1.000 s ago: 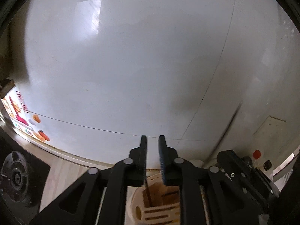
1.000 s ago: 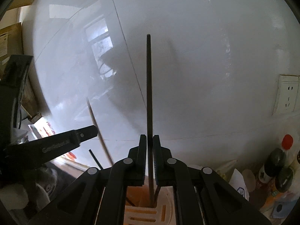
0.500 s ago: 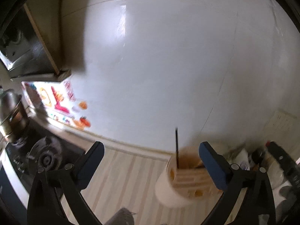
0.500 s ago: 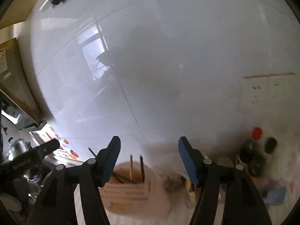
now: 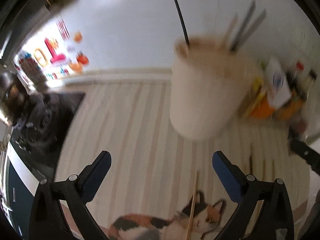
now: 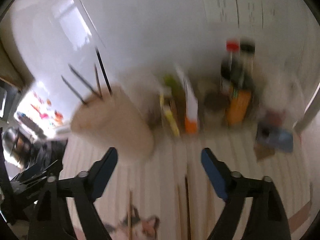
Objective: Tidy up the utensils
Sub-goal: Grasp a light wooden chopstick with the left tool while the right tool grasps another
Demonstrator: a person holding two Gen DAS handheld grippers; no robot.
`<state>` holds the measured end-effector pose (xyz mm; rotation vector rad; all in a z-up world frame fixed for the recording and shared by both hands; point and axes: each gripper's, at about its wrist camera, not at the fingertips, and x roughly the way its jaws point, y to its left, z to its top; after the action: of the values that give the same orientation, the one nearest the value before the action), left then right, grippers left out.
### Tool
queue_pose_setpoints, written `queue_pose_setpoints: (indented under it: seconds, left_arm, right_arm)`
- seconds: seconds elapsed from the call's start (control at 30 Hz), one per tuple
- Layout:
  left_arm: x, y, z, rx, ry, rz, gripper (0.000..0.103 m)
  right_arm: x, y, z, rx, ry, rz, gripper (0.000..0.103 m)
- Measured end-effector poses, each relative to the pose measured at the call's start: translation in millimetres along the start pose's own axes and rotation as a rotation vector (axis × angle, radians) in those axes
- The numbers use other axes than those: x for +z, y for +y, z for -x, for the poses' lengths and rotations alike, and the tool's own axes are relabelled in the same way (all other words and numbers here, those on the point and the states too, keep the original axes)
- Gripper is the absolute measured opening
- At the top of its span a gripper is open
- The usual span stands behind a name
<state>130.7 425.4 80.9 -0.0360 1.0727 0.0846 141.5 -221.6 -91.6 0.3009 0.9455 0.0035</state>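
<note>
**Mia:** Since both claws hang empty over the counter, which chopstick would you go for first?

**Jon:** Probably the pale wooden chopstick lying on the striped mat with the calico cat print. It sits just ahead of the left gripper, whose jaws are spread wide with nothing between them. I'd line the blue pads up across the stick, not along it, and come down slowly, because it is thin and could roll.

**Mia:** And the right gripper?

**Jon:** Released too, nothing in it. Two darker brown chopsticks lie side by side on the mat just below it, with another pale one to their left. Best to take one at a time.

**Mia:** Where do they go?

**Jon:** Into the cream round utensil holder standing at the back of the mat near the white wall. Several thin dark sticks already stand in it, leaning apart. Everything is blurred, so I can't tell how many.

**Mia:** Any hazard?

**Jon:** Packets and bottles crowd just beside the holder.
</note>
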Motion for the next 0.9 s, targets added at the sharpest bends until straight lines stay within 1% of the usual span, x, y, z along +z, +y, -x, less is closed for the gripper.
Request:
queue_pose_setpoints:
  seconds: [0.03, 0.07, 0.13, 0.17, 0.2, 0.23, 0.27, 0.3, 0.33, 0.37, 0.4, 0.43, 0.5, 0.53, 0.57, 0.6, 0.63, 0.7, 0.73, 0.8, 0.87, 0.9]
  left_arm:
    - [-7, -4, -10, -0.010, 0.031, -0.006, 0.102]
    - [-14, -7, -19, -0.026, 0.063, -0.011, 0.101]
    - [-32, -18, -44, -0.075, 0.163, -0.026, 0.093]
    - [-38, -22, -51, -0.089, 0.190, -0.030, 0.086]
    - [-46, -29, -63, -0.098, 0.235, -0.043, 0.080]
    - [-52, -34, -71, -0.106, 0.267, -0.056, 0.077]
    - [-61, -40, -83, -0.111, 0.306, -0.070, 0.067]
    - [-67, -43, -89, -0.111, 0.327, -0.075, 0.061]
    - [-72, -45, -95, -0.112, 0.346, -0.080, 0.061]
    - [-79, -48, -100, -0.110, 0.367, -0.083, 0.054]
    - [-87, -49, -106, -0.097, 0.384, -0.089, 0.041]
    - [-93, -50, -111, -0.085, 0.403, -0.091, 0.036]
    - [-100, -50, -109, -0.063, 0.376, -0.099, 0.028]
    - [-101, -52, -109, -0.066, 0.367, -0.109, 0.025]
    - [-102, -52, -109, -0.080, 0.369, -0.111, 0.018]
    - [-102, -52, -110, -0.073, 0.370, -0.114, 0.009]
    - [-100, -53, -112, -0.056, 0.366, -0.124, 0.006]
    - [-89, -49, -119, -0.010, 0.338, -0.137, 0.006]
    - [-83, -43, -125, -0.007, 0.332, -0.124, 0.005]
    - [-72, -34, -132, -0.010, 0.337, -0.109, 0.005]
    - [-66, -26, -136, -0.029, 0.345, -0.100, 0.005]
    - [-65, -24, -137, -0.044, 0.353, -0.098, 0.006]
  right_arm:
    - [-7, -2, -11, -0.007, 0.050, 0.003, 0.053]
    - [-15, -6, -24, -0.003, 0.108, 0.006, 0.043]
    - [-33, -12, -49, 0.014, 0.214, 0.003, 0.038]
    - [-43, -15, -61, 0.019, 0.263, 0.003, 0.036]
    - [-54, -17, -76, 0.023, 0.316, 0.004, 0.035]
    - [-63, -19, -87, 0.015, 0.354, 0.003, 0.034]
    - [-73, -23, -99, 0.003, 0.396, 0.002, 0.034]
    - [-81, -25, -108, -0.006, 0.425, 0.002, 0.034]
    - [-90, -28, -117, -0.016, 0.453, 0.002, 0.034]
    - [-98, -30, -125, -0.029, 0.478, 0.009, 0.034]
    - [-104, -32, -131, -0.040, 0.498, 0.016, 0.034]
    - [-108, -31, -135, -0.047, 0.511, 0.026, 0.031]
    - [-118, -32, -143, -0.069, 0.534, 0.050, 0.025]
    - [-123, -32, -146, -0.084, 0.546, 0.069, 0.018]
    - [-128, -32, -149, -0.110, 0.557, 0.090, 0.007]
    - [-132, -32, -148, -0.142, 0.541, 0.101, 0.007]
    - [-133, -32, -147, -0.154, 0.533, 0.108, 0.007]
    - [-132, -30, -145, -0.169, 0.527, 0.104, 0.007]
    - [-131, -29, -144, -0.168, 0.523, 0.103, 0.007]
    - [-130, -23, -145, -0.126, 0.530, 0.099, 0.007]
    - [-127, -11, -147, -0.070, 0.540, 0.112, 0.007]
    - [-127, -6, -148, -0.070, 0.545, 0.130, 0.007]
